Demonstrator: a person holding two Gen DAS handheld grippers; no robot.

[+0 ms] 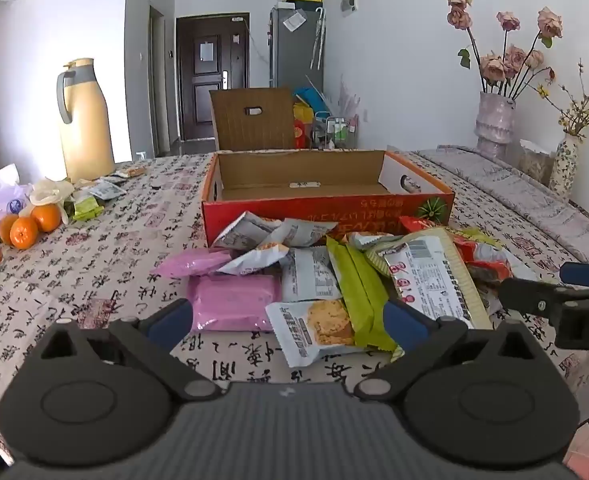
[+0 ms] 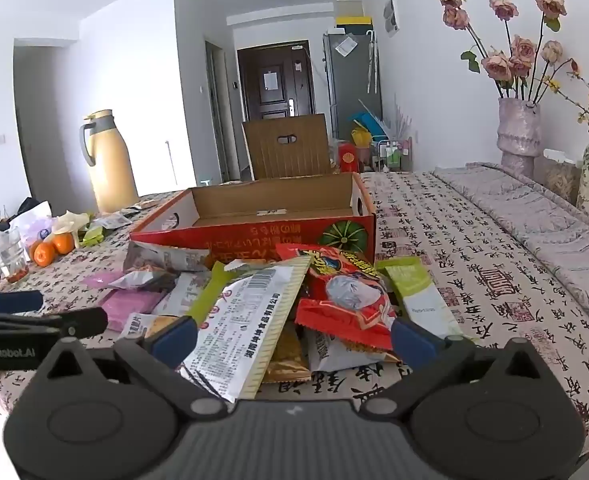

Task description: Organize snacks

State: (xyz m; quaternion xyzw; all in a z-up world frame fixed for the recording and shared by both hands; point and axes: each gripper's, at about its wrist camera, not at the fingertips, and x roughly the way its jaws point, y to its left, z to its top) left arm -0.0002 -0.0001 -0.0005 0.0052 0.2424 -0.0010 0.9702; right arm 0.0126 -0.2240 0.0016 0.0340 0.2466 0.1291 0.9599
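A pile of snack packets lies on the table in front of an open red cardboard box (image 1: 326,206), also in the right wrist view (image 2: 254,236). In the left wrist view my left gripper (image 1: 290,320) is open and empty, just short of a pink packet (image 1: 234,306), a white biscuit packet (image 1: 318,330) and a green packet (image 1: 358,292). In the right wrist view my right gripper (image 2: 294,338) is open, its fingers on either side of a long white packet (image 2: 246,328) and a red packet (image 2: 350,300). The box looks empty.
A yellow thermos (image 1: 84,120), oranges (image 1: 30,226) and small wrappers (image 1: 94,196) sit at the far left. Vases with dried flowers (image 1: 494,120) stand at the far right. A folded cloth (image 2: 534,216) lies along the right side. A cardboard chair back (image 1: 254,118) stands behind the box.
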